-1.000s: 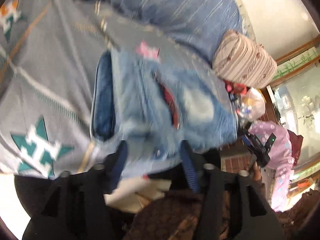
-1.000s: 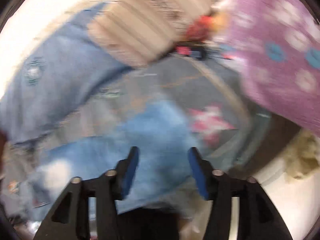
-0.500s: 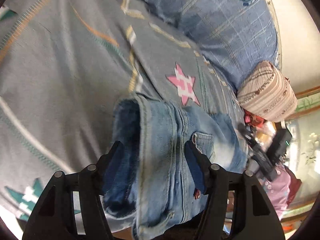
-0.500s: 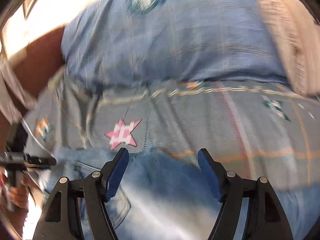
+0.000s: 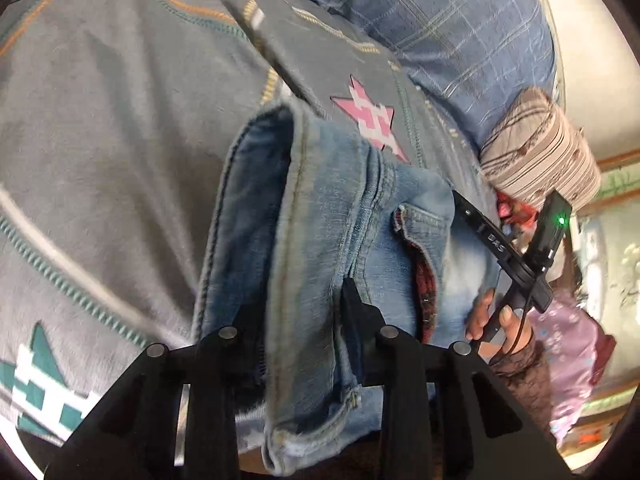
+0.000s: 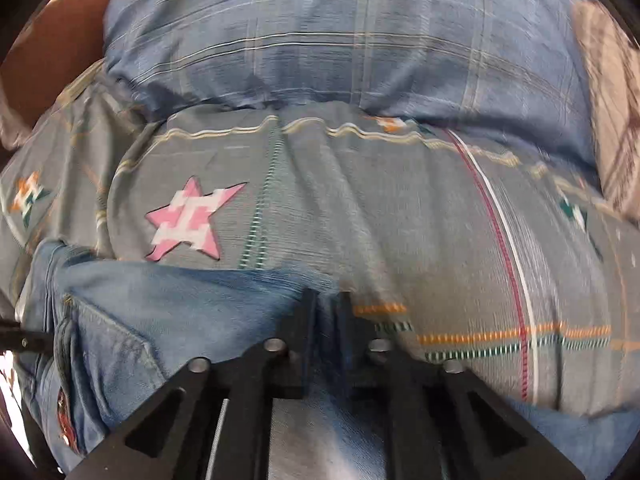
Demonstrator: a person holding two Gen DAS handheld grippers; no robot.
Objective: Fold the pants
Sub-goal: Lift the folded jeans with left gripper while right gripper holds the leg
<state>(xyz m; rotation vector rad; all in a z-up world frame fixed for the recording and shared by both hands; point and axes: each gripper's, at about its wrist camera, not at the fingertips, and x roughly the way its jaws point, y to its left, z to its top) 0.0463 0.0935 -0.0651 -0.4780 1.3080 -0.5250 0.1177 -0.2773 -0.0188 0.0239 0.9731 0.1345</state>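
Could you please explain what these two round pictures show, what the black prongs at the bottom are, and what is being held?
No robot here: a person carries a hand-held gripper in each hand, and each has a wide-angle camera looking along its two black fingers. In the left view, the left hand-held gripper has just been closing and pinches the waistband of the blue jeans. In the right view, the right hand-held gripper has also just been closing and pinches the jeans' edge. The jeans lie on a grey bedspread with a pink star. The person's right hand shows in the left view.
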